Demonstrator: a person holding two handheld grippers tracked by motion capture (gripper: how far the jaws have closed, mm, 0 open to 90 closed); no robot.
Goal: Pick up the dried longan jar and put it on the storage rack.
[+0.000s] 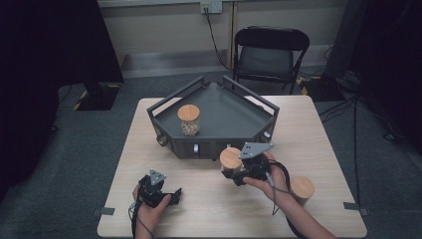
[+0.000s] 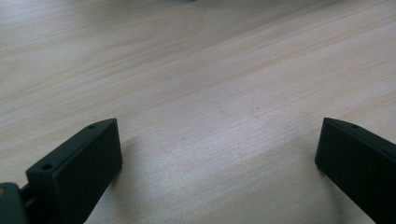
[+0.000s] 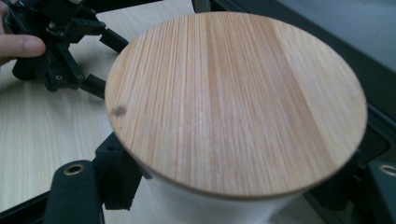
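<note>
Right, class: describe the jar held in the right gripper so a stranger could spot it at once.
Start at the dark grey tray on the wooden table. Just in front of its near wall, the right gripper clamps a jar with a round wooden lid. Unlike the jar in the tray and the one by the person's forearm, it is gripped.

On the desk (image 1: 209, 199), the right gripper (image 1: 239, 172) holds a jar with a wooden lid (image 1: 230, 158) just in front of the dark tray (image 1: 234, 119), which sits toward the far edge and carries a second lidded jar (image 1: 189, 120) in its left part. A third jar (image 1: 302, 189) stands near the right edge, just beside the person's right forearm. The left gripper (image 1: 171, 195) rests near the front edge toward the left corner, jaws apart over bare wood.
</note>
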